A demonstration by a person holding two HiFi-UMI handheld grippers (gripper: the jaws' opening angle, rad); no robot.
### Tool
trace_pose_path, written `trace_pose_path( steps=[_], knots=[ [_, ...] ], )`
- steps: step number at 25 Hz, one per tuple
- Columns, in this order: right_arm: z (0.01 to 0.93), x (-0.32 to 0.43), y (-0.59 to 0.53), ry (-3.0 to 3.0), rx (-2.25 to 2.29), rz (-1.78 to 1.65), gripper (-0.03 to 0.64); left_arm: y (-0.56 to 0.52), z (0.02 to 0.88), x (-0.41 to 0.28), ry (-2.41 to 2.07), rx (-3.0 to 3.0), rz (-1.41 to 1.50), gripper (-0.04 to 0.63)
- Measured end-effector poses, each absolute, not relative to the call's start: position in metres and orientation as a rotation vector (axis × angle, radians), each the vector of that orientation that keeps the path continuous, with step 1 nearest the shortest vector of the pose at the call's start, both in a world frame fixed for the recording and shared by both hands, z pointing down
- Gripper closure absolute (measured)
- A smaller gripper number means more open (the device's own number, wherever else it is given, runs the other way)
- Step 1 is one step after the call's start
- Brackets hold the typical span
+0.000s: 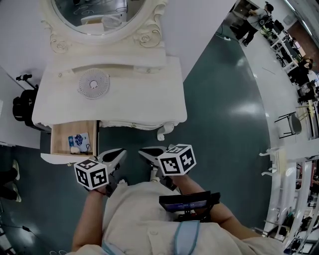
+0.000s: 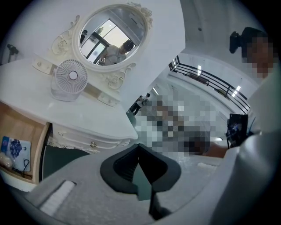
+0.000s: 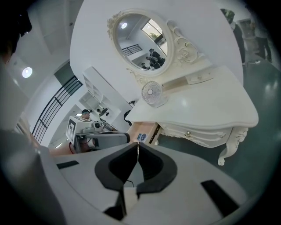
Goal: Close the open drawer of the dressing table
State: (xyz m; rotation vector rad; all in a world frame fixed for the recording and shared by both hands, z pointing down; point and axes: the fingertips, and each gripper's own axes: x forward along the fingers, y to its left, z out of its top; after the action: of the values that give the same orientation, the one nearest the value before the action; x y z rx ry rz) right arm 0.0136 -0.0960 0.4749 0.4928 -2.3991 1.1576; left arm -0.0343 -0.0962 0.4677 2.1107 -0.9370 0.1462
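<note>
The white dressing table (image 1: pixel 134 99) stands in front of me, with an oval mirror (image 1: pixel 99 12) and a small round fan (image 1: pixel 93 83) on its top. Its left drawer (image 1: pixel 62 139) is pulled out, showing a wooden bottom and a blue-and-white packet (image 1: pixel 79 141). The drawer also shows in the left gripper view (image 2: pixel 22 132) and the right gripper view (image 3: pixel 147 132). My left gripper (image 1: pixel 113 155) hangs just right of the drawer's white front, apart from it, jaws shut and empty (image 2: pixel 138 145). My right gripper (image 1: pixel 149 152) floats beside it below the table's front edge, shut on nothing (image 3: pixel 138 144).
A black bag or device (image 1: pixel 22 107) sits on the floor left of the table. The table's curved leg (image 1: pixel 165 132) stands just beyond my right gripper. Chairs (image 1: pixel 289 124) and people are far off to the right. A dark screen (image 1: pixel 188 203) hangs on the person's chest.
</note>
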Motion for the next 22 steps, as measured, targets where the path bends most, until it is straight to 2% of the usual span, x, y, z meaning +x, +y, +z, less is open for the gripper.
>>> trace_pose_path(
  steps=[22],
  knots=[
    [0.467, 0.014, -0.084, -2.422, 0.489, 1.149, 0.601, -0.088, 0.462, -0.026, -0.925, 2.116, 0.148, 0.586]
  ],
)
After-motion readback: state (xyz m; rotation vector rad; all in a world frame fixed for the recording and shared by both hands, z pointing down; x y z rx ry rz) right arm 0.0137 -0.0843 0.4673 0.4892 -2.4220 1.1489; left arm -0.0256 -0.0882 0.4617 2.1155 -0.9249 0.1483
